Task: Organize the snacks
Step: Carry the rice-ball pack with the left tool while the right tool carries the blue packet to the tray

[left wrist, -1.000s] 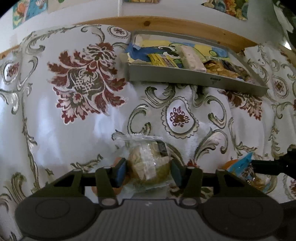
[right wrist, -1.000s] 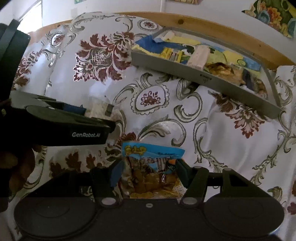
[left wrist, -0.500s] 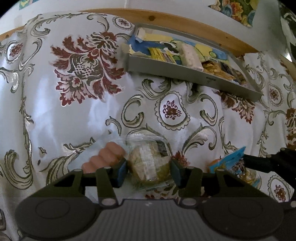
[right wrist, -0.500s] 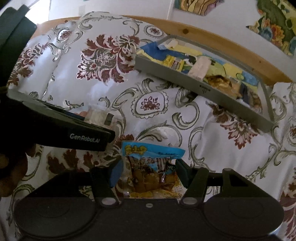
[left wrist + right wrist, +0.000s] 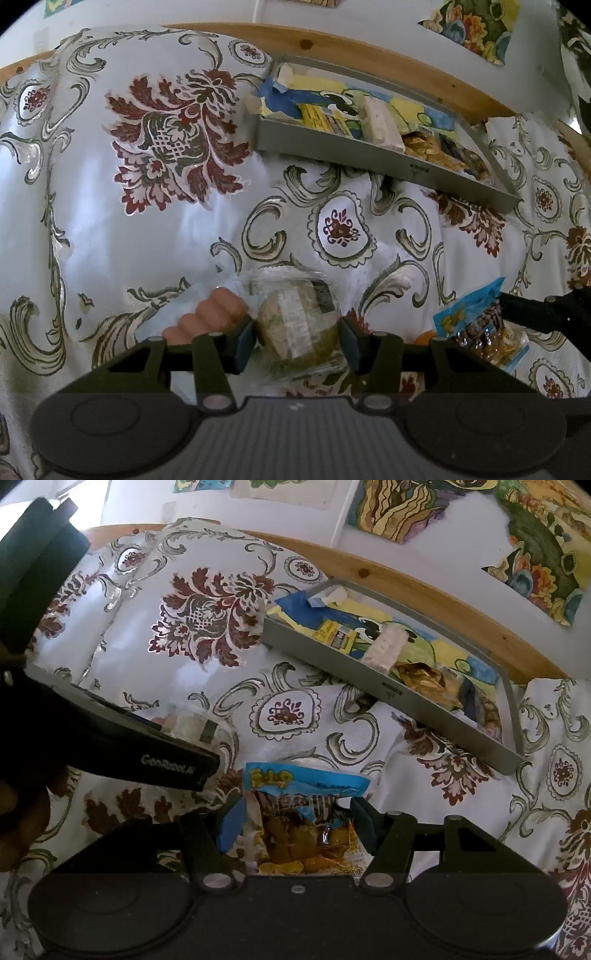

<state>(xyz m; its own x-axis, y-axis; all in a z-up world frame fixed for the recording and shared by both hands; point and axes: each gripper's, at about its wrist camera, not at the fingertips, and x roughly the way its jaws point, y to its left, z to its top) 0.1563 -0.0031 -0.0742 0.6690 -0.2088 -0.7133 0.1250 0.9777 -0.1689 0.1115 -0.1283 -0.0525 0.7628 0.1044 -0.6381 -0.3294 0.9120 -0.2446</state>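
My left gripper point(image 5: 297, 338) is shut on a clear-wrapped round cake point(image 5: 297, 325), held above the patterned cloth. An orange sausage-shaped snack point(image 5: 207, 317) lies on the cloth just left of its left finger. In the right wrist view, my right gripper point(image 5: 295, 825) is shut on a blue-topped bag of brown snacks point(image 5: 303, 827). That bag point(image 5: 480, 325) also shows at the right of the left wrist view. The grey tray point(image 5: 388, 162) point(image 5: 388, 686) with several snack packs lies farther back, toward the wooden edge.
A white cloth with dark red floral prints point(image 5: 177, 140) covers the surface. A wooden rail point(image 5: 424, 590) runs behind the tray below a wall with colourful paintings point(image 5: 535, 542). The left gripper's black body point(image 5: 110, 738) crosses the left of the right wrist view.
Both grippers have risen from the cloth with their packs and moved back from the tray. The orange snack has come into view beside the left finger.
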